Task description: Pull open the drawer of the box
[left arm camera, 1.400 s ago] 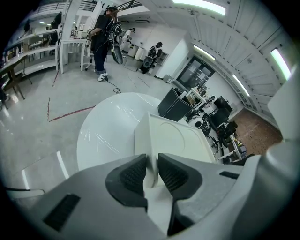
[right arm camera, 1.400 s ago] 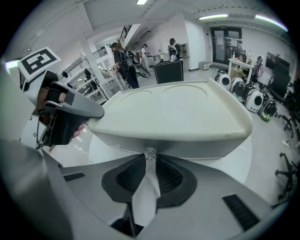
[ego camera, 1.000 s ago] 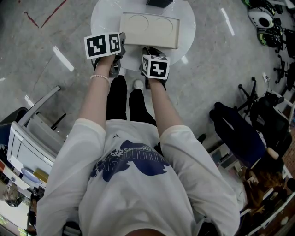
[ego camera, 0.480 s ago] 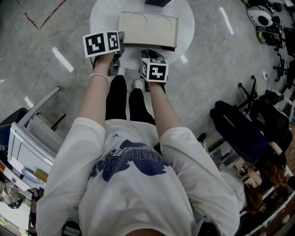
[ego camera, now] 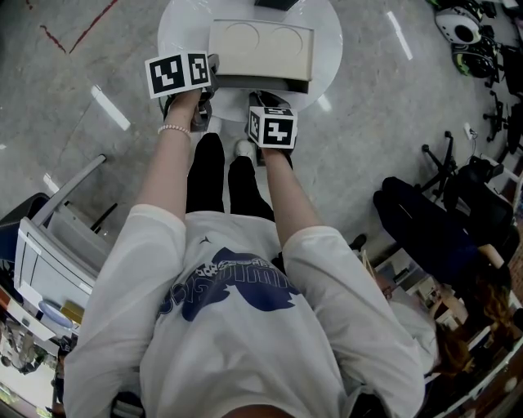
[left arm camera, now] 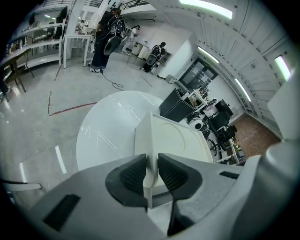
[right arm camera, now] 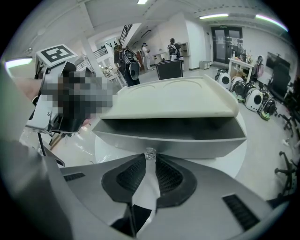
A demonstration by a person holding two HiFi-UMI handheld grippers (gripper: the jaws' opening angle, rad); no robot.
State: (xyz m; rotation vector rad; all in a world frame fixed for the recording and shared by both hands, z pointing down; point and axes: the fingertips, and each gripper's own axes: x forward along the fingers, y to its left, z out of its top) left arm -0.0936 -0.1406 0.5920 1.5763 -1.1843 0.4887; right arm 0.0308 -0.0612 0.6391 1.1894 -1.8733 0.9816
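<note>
A cream box (ego camera: 261,45) stands on a round white table (ego camera: 184,33). My left gripper (ego camera: 214,69) is at the box's near left corner; in the left gripper view its pads (left arm camera: 133,176) are shut on that corner edge of the box (left arm camera: 173,136). My right gripper (ego camera: 265,98) is at the front of the box. It (right arm camera: 149,164) is shut on the small clear knob (right arm camera: 149,153) of the drawer (right arm camera: 187,144). The drawer stands partly out from under the box's top (right arm camera: 173,101), and its dark inside shows.
A black object (ego camera: 274,4) sits at the table's far edge. Dark office chairs (ego camera: 425,229) and gear stand on the floor to the right, with a white shelf unit (ego camera: 49,261) to the left. People (left arm camera: 105,37) stand far off in the room.
My right gripper has drawn back a little towards the person with the knob, and the drawer shows slightly further out. The left gripper has kept its hold on the box corner.
</note>
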